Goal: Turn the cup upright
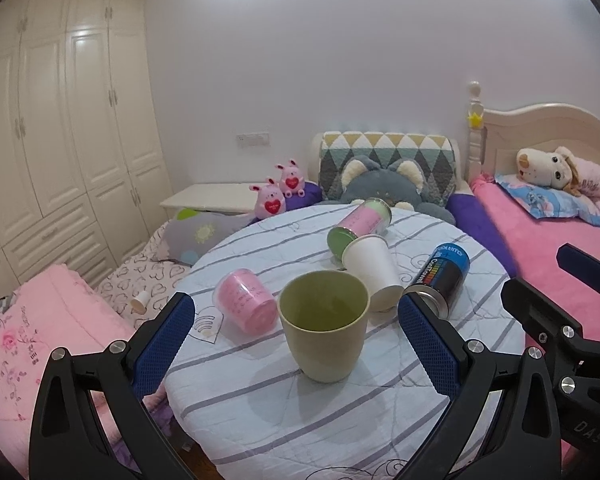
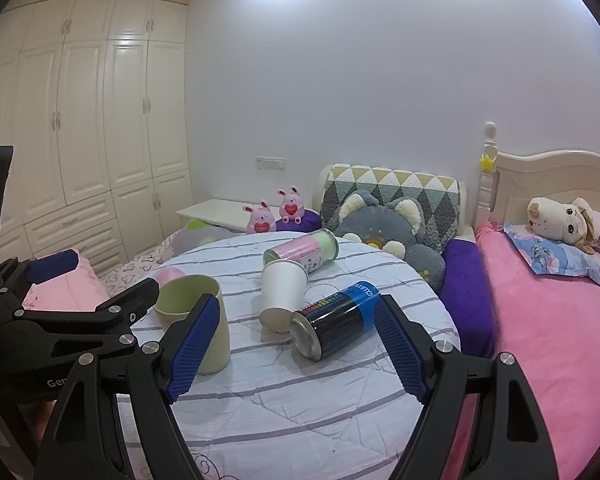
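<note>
Striped table (image 1: 300, 432) bears upright green cup (image 1: 323, 326), seemingly empty, between spread left gripper (image 1: 296, 334).

Cup (image 1: 323, 330) upright on table (image 1: 300, 412); paper cup (image 1: 374, 270) behind, can (image 1: 440, 280) right.

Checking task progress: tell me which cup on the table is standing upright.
The green cup, standing mouth up between the left gripper's open fingers. The white paper cup and pink cup lie on their sides.

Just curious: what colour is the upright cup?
Pale green cup; clearest in the left wrist view.
</note>
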`<state>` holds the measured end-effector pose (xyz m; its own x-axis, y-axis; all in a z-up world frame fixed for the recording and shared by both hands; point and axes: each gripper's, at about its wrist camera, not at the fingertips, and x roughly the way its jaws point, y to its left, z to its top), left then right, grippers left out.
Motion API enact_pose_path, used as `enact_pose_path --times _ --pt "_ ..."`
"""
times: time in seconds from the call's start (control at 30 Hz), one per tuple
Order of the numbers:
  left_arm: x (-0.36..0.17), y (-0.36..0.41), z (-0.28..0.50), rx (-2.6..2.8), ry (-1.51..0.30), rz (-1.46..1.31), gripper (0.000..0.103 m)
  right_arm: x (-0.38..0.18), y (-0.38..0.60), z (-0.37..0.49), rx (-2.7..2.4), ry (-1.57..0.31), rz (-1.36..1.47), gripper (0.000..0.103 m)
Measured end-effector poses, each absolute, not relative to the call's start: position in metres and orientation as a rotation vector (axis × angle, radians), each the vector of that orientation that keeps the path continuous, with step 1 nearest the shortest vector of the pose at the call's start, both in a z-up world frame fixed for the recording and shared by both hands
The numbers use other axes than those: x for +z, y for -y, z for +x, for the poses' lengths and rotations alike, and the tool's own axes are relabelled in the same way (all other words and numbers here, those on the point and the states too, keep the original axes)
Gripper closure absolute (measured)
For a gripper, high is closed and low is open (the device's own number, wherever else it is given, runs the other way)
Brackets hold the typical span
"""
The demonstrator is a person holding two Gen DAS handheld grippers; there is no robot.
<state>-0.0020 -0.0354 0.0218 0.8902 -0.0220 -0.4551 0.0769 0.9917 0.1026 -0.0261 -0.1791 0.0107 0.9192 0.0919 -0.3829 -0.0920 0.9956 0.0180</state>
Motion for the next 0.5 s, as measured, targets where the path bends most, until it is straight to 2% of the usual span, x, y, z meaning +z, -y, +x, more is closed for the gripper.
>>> enact_pose_path --times 0.5 --pt "0.024 0.0326 0.0054 -0.037 -0.461 0.121 0.0 0.0094 0.1776 -0.0196 0.104 -0.403 -0.004 0.022"
